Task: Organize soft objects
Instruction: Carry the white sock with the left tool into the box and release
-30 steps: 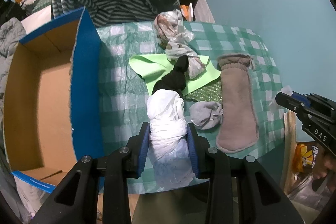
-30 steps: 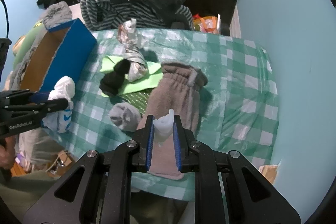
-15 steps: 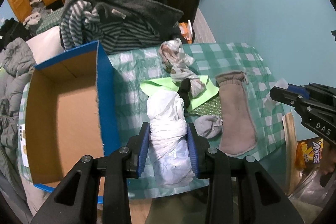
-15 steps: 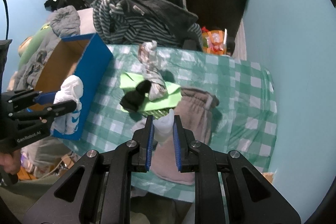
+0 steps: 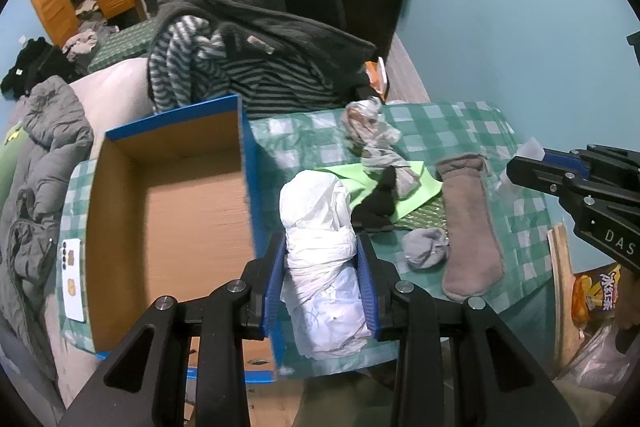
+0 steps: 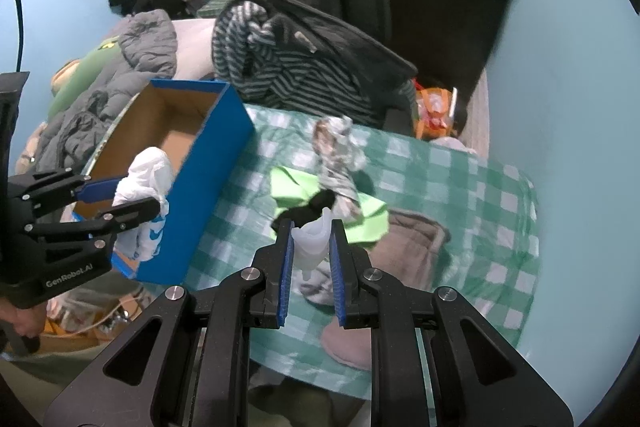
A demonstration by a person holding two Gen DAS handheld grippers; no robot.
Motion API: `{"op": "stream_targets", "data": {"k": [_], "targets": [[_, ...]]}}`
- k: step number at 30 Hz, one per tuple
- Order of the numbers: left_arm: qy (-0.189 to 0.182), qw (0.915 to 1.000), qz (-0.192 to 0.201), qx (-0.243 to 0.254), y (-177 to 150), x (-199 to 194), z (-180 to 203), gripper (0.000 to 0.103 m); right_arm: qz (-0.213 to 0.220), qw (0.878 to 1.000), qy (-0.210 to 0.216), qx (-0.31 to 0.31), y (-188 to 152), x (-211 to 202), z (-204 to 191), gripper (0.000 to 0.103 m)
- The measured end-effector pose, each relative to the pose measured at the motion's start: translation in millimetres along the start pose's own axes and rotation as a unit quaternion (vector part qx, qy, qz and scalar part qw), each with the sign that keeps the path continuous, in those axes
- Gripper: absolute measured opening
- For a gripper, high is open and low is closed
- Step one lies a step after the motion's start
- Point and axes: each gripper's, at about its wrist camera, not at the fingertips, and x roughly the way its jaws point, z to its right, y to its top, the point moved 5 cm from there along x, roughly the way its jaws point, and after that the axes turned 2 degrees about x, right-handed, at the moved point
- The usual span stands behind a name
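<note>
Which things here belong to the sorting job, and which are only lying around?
Job:
white bundle in the left hand-held gripper
small white piece in the right hand-held gripper
blue box
brown sock
grey sock
black sock

Lying about:
striped sweater
snack bag

The checked-cloth table (image 5: 460, 131) bears a blue box (image 5: 246, 163), brown sock (image 5: 468, 223), green sheet (image 5: 360, 183).
</note>
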Motion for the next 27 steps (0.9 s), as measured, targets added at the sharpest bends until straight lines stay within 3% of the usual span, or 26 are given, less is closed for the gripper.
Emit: {"op": "stream_targets", "data": {"k": [27], "targets": [[0.047,0.9953,0.0,-0.084,-30.0,-12.9,-114.9,0.034,0.0,0.995,0.056,-0.082,46.7,35.5,-120.2,0.016]]}}
